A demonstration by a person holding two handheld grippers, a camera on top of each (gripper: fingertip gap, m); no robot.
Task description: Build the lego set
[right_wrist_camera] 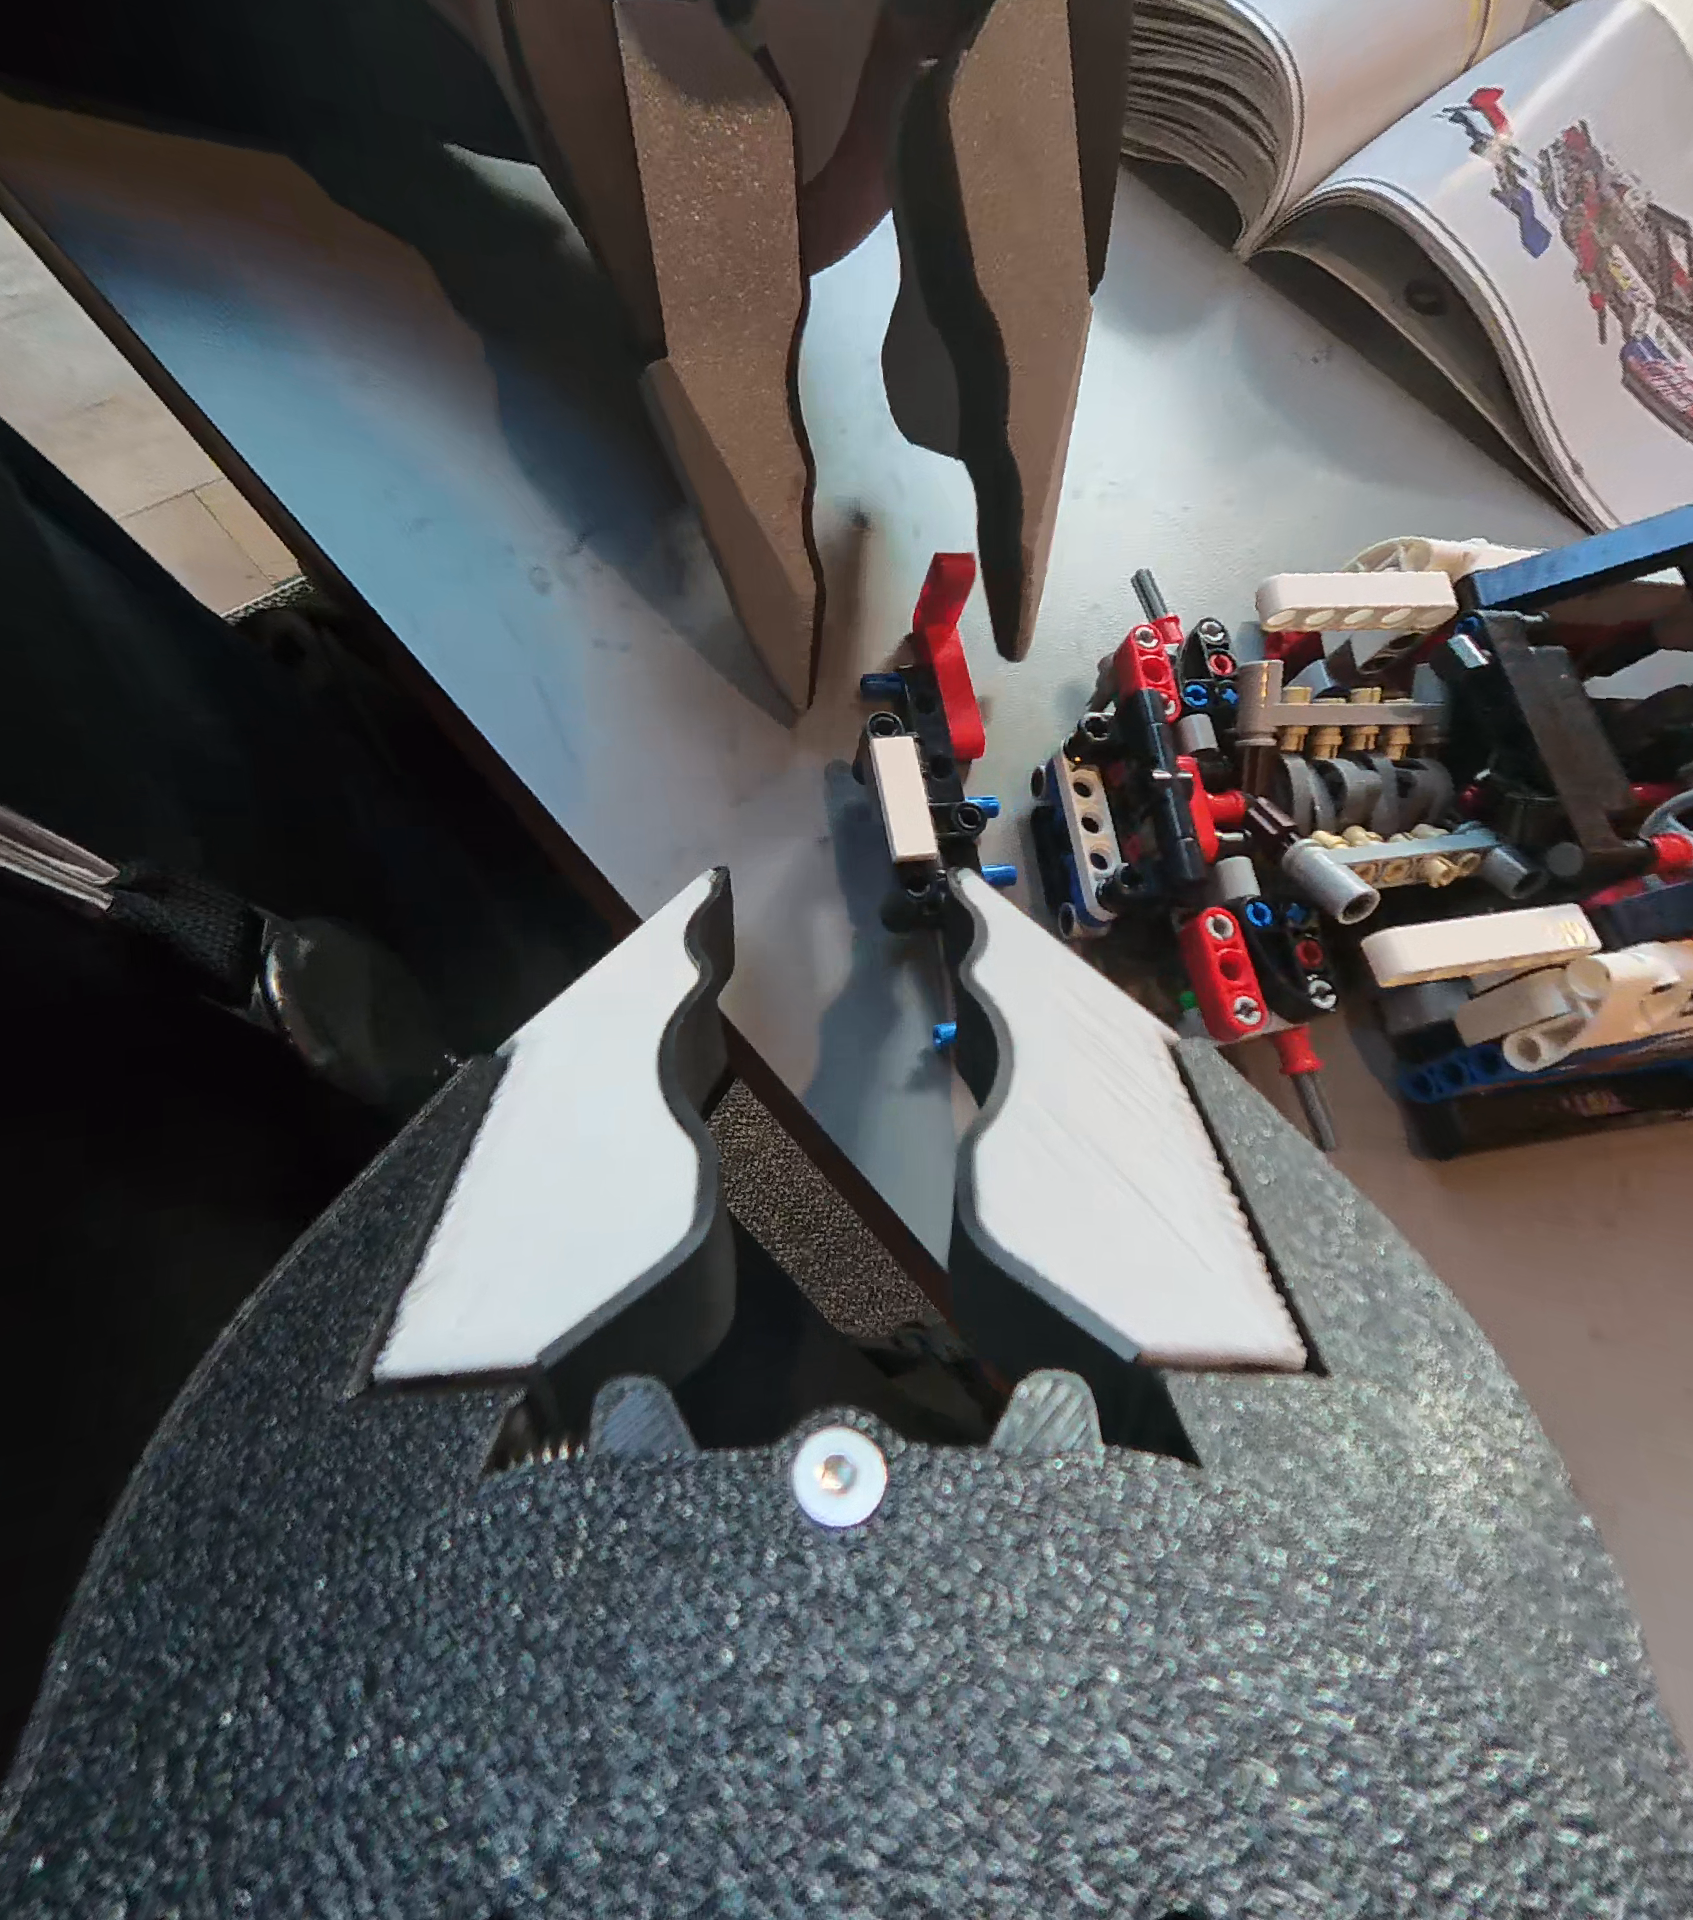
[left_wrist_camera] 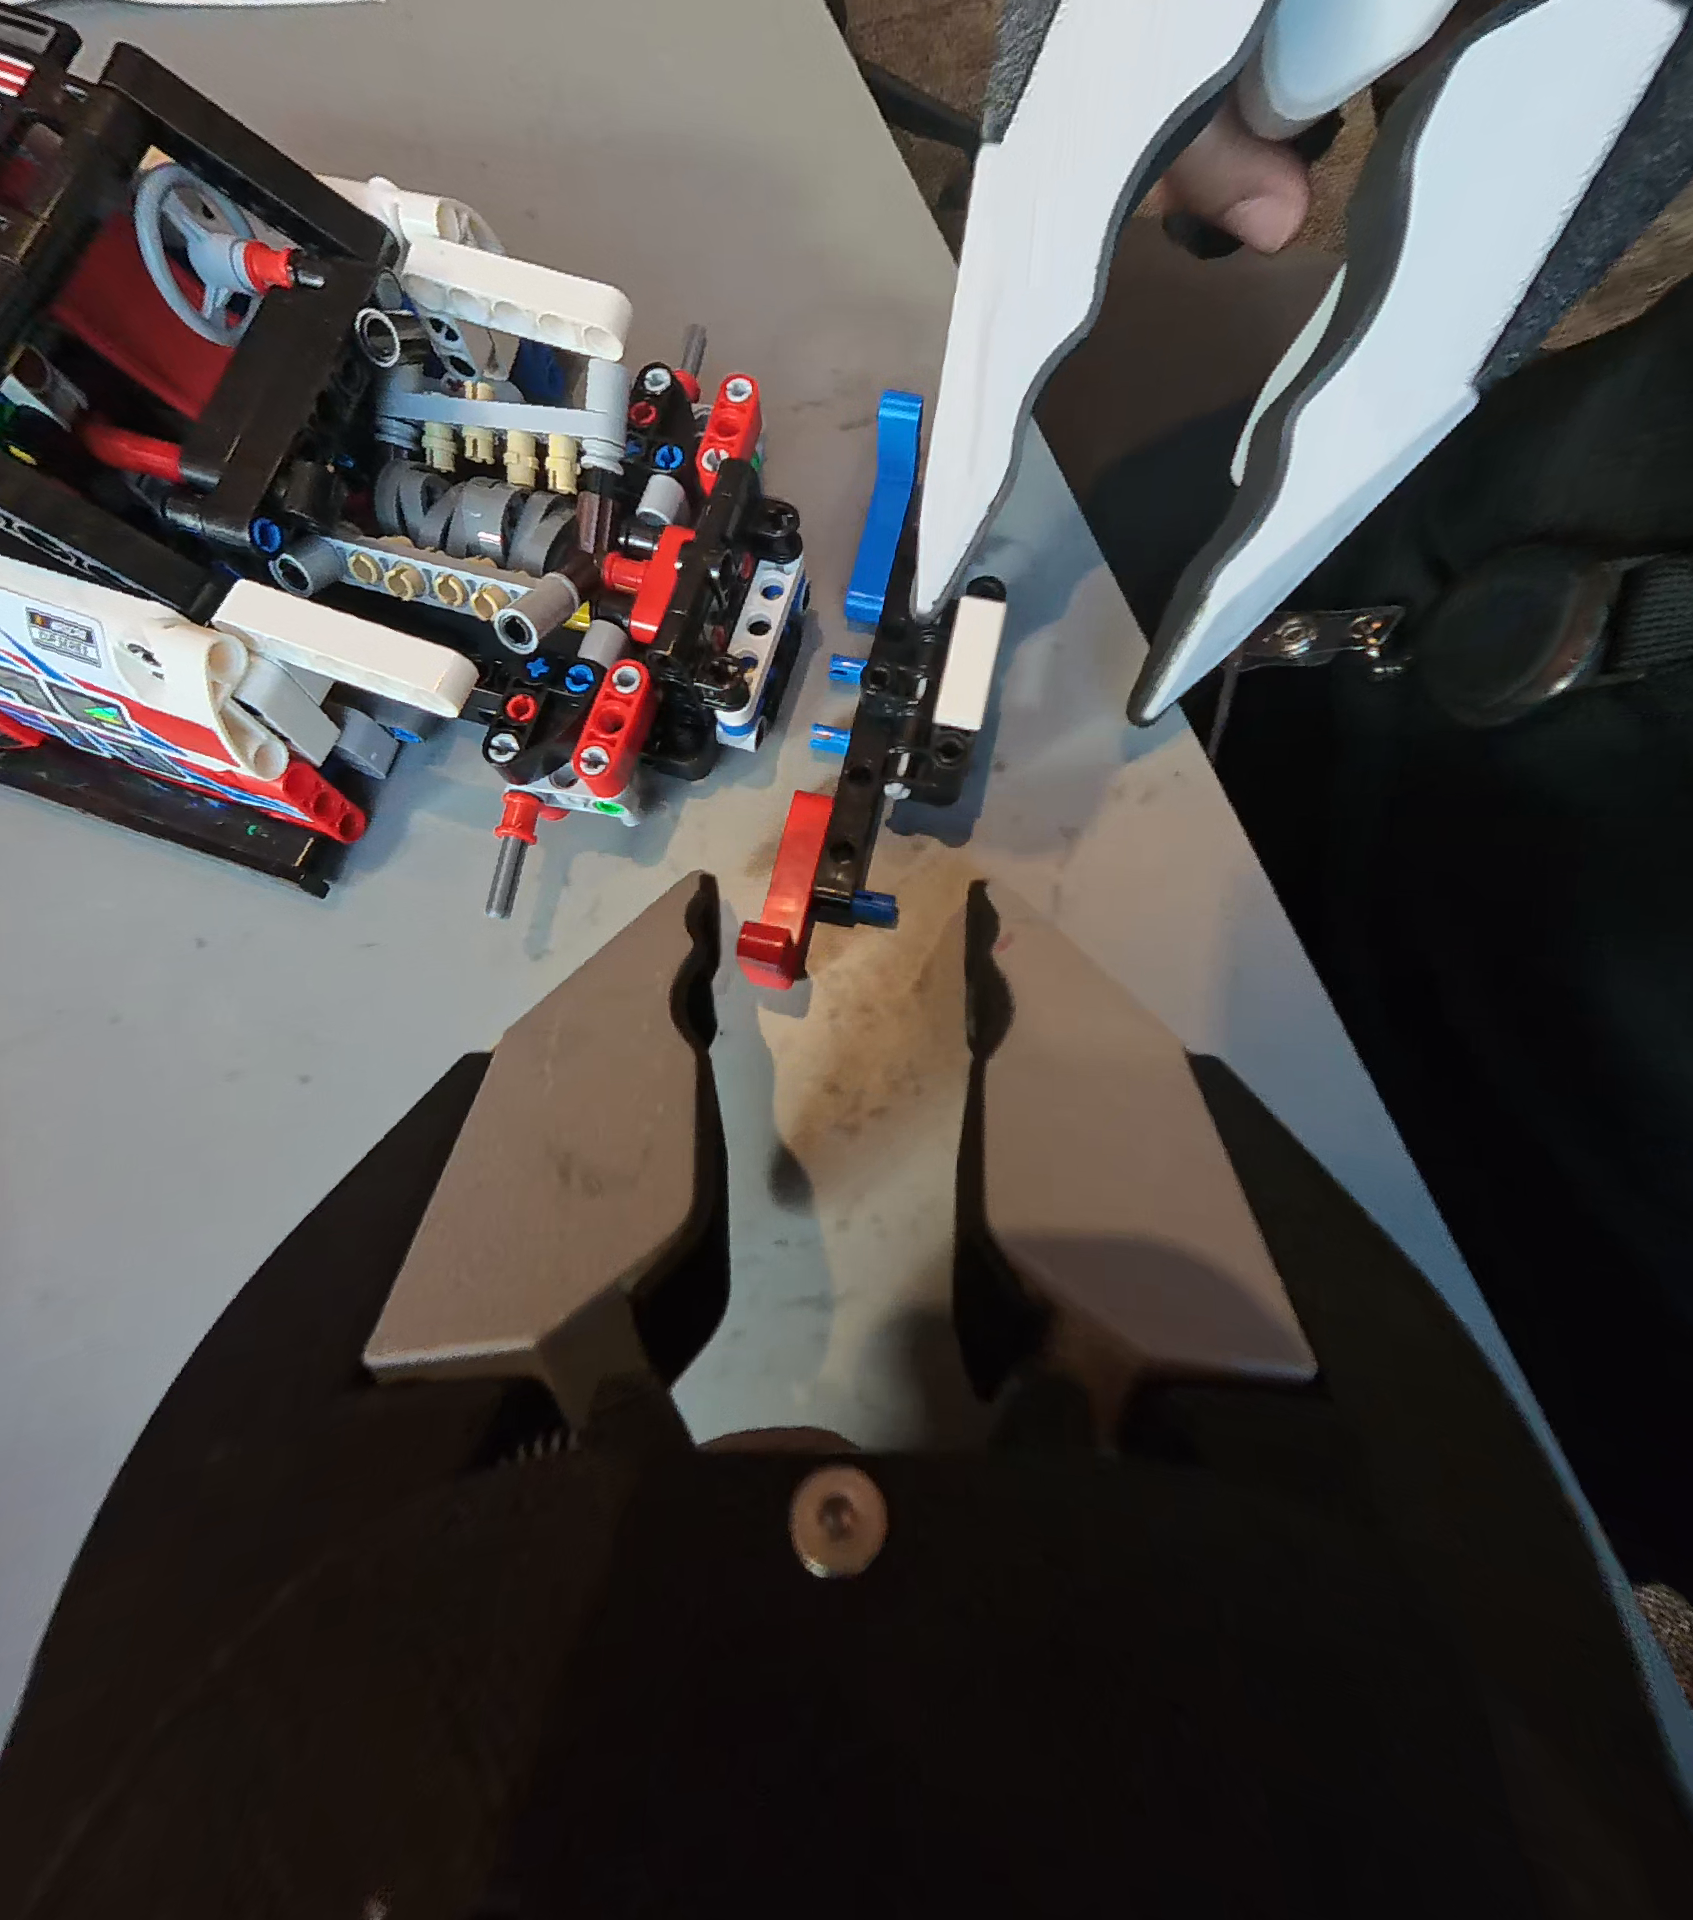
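A small sub-assembly (left_wrist_camera: 863, 769) lies on the grey table (left_wrist_camera: 198, 1143) near its edge: a black beam with a white tile (left_wrist_camera: 967, 665), a red piece (left_wrist_camera: 795, 883), a blue piece (left_wrist_camera: 889, 499) and blue pins. My left gripper (left_wrist_camera: 842, 904) is open, with the red end between its fingertips. My right gripper (left_wrist_camera: 1039, 665) is open, and one white fingertip touches the beam's blue end. In the right wrist view the right gripper (right_wrist_camera: 842, 894) hides that end of the sub-assembly (right_wrist_camera: 902, 810). The left gripper (right_wrist_camera: 909, 675) straddles the red piece (right_wrist_camera: 951, 665). The partly built car (left_wrist_camera: 302, 468) stands just beside it.
The table edge (left_wrist_camera: 1185, 727) runs right next to the sub-assembly, with a person's dark clothing and a badge reel (left_wrist_camera: 1517, 634) beyond it. An open instruction booklet (right_wrist_camera: 1548, 260) lies behind the car (right_wrist_camera: 1444, 810). A grey axle (left_wrist_camera: 506, 873) sticks out of the car's front. Across from one pair of fingers to the other is roughly 5 centimeters.
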